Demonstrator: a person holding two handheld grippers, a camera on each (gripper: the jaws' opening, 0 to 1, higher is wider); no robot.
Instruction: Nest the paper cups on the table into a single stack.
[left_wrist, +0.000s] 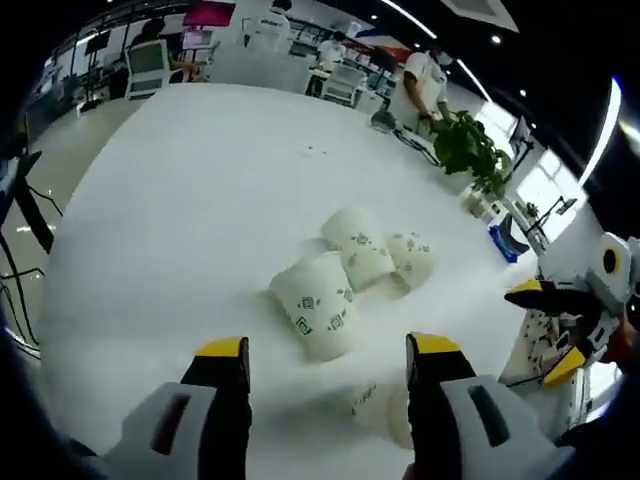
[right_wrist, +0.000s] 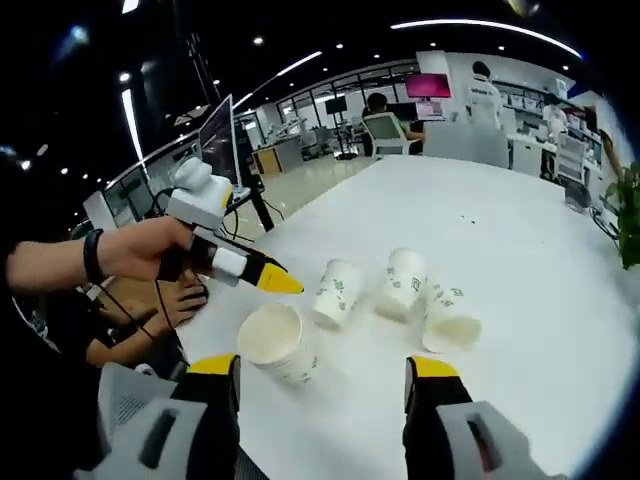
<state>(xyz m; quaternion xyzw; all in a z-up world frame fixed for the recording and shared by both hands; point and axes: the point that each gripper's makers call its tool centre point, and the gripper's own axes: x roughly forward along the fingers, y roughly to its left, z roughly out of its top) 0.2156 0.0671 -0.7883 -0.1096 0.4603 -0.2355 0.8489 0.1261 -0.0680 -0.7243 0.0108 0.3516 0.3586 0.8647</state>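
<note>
- Left gripper (left_wrist: 327, 362): jaws spread wide, nothing between them, hovering above the white table (left_wrist: 180, 200) and aimed at the cup cluster.
- Right gripper (right_wrist: 322, 382): jaws also spread wide and empty; the left gripper view shows it at the right edge, yellow tips apart, off the table corner.
- In the right gripper view the left gripper comes in from the left, held in a hand (right_wrist: 140, 250), its yellow tip just above the nearest cup.
- Nearest cup (right_wrist: 272, 342): standing upright at the table's near edge, mouth up and open. Best receiver for the stack, I judge.
- Three more paper cups beyond it, all lying on their sides: middle-left cup (right_wrist: 336, 292), middle cup (right_wrist: 404, 284), right cup (right_wrist: 447, 318). The last two are just beside each other; cannot tell if touching.
- None nested yet, so the task looks to be at its start.
- Advice: grip a lying cup across its wall near the rim, lightly, since paper crushes; tip it base-down, then lower it straight into the upright one.
- Risk: the upright cup is light and near the edge, so steady it with the other gripper.
</note>
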